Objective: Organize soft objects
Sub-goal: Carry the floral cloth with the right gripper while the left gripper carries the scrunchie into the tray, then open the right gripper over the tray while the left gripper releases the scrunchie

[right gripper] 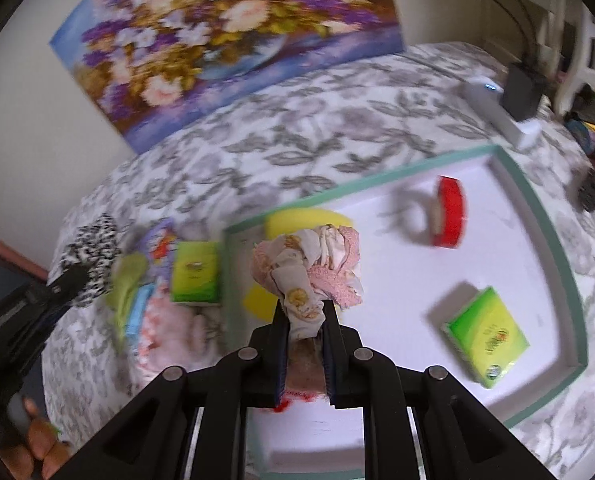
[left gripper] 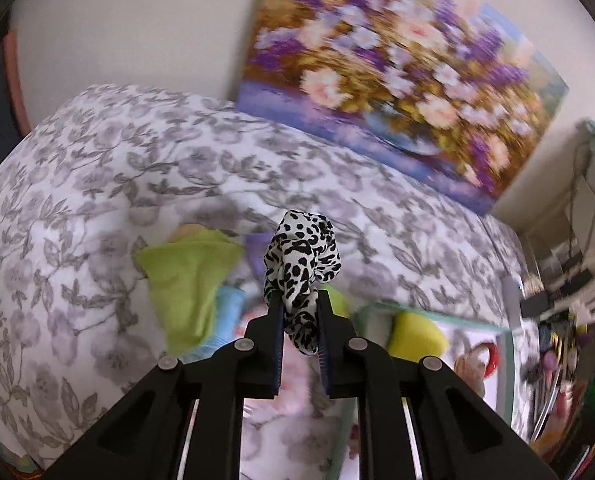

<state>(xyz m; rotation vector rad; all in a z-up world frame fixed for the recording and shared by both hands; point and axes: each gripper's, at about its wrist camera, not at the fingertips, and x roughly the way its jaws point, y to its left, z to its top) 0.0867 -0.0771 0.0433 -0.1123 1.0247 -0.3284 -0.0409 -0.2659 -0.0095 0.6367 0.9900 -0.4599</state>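
Spotted black-and-white cloth [left gripper: 302, 264] pinched in left gripper [left gripper: 300, 312]; right gripper [right gripper: 306, 316] clamps a pink rag [right gripper: 309, 268] over the tray [right gripper: 537, 196]. Sponge [right gripper: 297, 218], tissue pack [right gripper: 487, 338], red band [right gripper: 451, 212] already inside tray; green cloth [left gripper: 185, 276] & others beyond left fingertips still out.

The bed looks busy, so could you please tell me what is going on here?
A person is sorting soft things on a flowered bedspread. The left hand-held gripper is shut on a black-and-white spotted cloth, held above a pile of cloths. The right hand-held gripper is shut on a pink bundle of cloth above a white tray, which already holds a yellow sponge, a green tissue pack and a red roll of tape.
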